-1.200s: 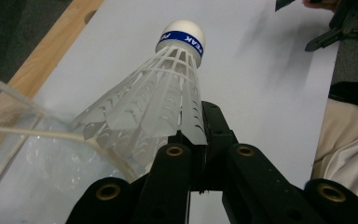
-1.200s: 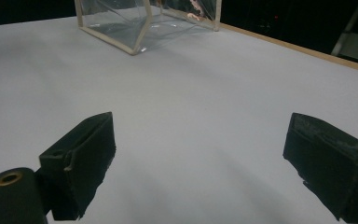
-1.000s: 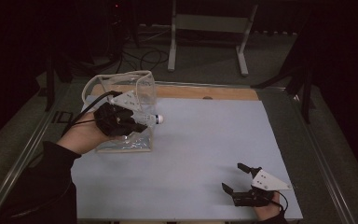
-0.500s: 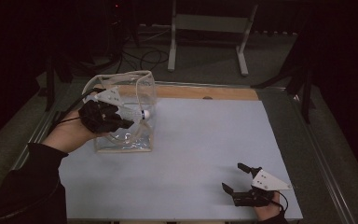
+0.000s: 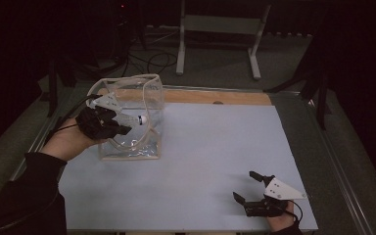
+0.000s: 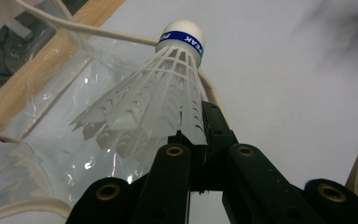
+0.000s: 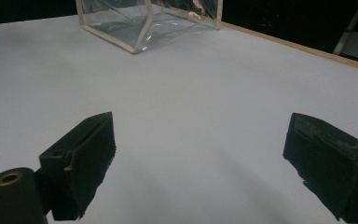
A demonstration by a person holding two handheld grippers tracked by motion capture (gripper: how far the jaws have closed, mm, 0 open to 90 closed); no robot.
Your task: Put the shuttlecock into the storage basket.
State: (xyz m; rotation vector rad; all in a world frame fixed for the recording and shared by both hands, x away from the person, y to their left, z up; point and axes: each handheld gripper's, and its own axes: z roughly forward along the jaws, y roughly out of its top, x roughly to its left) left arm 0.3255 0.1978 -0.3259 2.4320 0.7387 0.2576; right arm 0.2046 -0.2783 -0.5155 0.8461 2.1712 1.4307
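When you look down from the high view, the left gripper (image 5: pixel 120 128) is squeezed tight on a white shuttlecock (image 5: pixel 138 119) and holds it at the open top of the clear bag (image 5: pixel 149 105), which stands on the blue-grey mat (image 5: pixel 215 152). The bag's rim looks soft and bent. If the gripper pushes against that rim, the bag could tip or slide away, because nothing holds it in place. The right gripper (image 5: pixel 250 188) rests far off at the near corner of the mat with its jaws wide apart and nothing in them, so it cannot help steady the bag from there.

From the left gripper view, the jaws pinch only the thin end of the shuttlecock's (image 6: pixel 158 98) plastic skirt, and the round white tip points away over the bag's cord edge (image 6: pixel 98 32). That is a small, bendy bit to hold. It could slip out early and fall on the mat, not in the bag. The spread skirt could also catch on the cord and hang there.

From the right gripper view, the two black pads (image 7: pixel 81 156) stand well apart over the bare mat, and the bag (image 7: pixel 135 28) sits far ahead. If the bag falls over, this gripper is too far off to catch it.
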